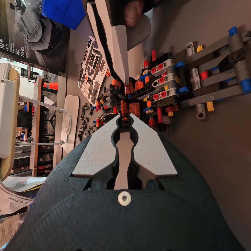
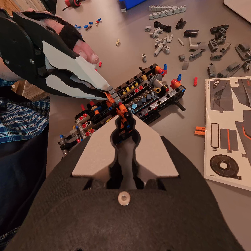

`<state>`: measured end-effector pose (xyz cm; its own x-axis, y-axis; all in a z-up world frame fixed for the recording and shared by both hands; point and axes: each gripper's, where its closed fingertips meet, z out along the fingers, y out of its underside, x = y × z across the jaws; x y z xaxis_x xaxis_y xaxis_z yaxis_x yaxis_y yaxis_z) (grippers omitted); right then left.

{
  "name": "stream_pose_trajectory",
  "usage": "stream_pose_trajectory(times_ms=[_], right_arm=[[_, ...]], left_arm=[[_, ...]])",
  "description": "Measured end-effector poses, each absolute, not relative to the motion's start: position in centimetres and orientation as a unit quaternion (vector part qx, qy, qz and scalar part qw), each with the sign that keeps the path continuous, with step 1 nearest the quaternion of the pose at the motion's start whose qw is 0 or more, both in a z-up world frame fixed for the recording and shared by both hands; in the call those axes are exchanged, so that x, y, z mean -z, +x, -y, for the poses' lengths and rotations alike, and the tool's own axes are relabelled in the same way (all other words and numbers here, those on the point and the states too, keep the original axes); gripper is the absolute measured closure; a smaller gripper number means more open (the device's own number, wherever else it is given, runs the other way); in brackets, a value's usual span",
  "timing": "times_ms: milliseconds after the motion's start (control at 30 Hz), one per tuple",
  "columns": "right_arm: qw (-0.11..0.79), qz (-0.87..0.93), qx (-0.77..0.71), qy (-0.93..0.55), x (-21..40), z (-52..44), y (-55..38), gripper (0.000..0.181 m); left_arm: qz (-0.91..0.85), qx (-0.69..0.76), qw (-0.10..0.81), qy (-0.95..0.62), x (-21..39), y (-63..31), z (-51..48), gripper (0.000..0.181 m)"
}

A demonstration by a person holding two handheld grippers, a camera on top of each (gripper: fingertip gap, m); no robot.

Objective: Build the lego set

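Left tongs [image 1: 124,116]: narrow, tips pinched on the near edge of the model [image 1: 153,93], on an orange-and-black part. In the right wrist view these tongs [image 2: 110,93] come in from the left, tips on a small grey ribbed block at the model's [image 2: 135,95] middle; a thumb shows at the handle.

Right tongs [image 2: 124,118]: narrow, tips closed around an orange-and-black part on the model's near side. In the left wrist view they [image 1: 122,80] reach down from above onto the orange parts straight ahead of the left tongs.

Model: a long Technic frame of black and grey beams with red, blue and yellow pins, lying on the grey table [image 2: 135,47] between the two tongs, held from both sides.

Loose parts [image 2: 197,44]: grey and black pieces scattered on the table beyond the right tongs, to the right; two light grey beams [image 2: 167,11] farther off.

Sticker sheet [image 2: 228,129]: flat on the table right of the right tongs, an orange piece [image 2: 199,131] at its left edge.

Box [image 1: 31,34]: far left of the left tongs, beyond the sticker sheet [image 1: 92,70].

Person: a plaid sleeve [image 2: 20,115] at the left of the right wrist view.
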<state>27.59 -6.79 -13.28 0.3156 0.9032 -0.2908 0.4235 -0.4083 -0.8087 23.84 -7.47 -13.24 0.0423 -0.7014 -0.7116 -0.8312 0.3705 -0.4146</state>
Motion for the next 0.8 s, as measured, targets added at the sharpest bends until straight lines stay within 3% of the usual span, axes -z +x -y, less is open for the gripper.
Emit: stream_pose_trajectory(times_ms=[33, 333, 800], right_arm=[[0.314, 0.443, -0.383, -0.748, 13.3, 6.8, 27.6, 0.171], [0.307, 0.440, -0.393, -0.747, 13.2, 6.8, 27.6, 0.169], [0.307, 0.424, -0.414, -0.745, 12.8, 6.7, 28.1, 0.167]], left_arm=[[-0.684, -0.058, 0.457, -0.565, 13.3, 23.8, 7.5, 0.174], [-0.638, 0.090, 0.418, -0.641, 12.5, 23.5, 7.9, 0.172], [-0.615, 0.164, 0.370, -0.677, 11.7, 21.8, 8.0, 0.172]])
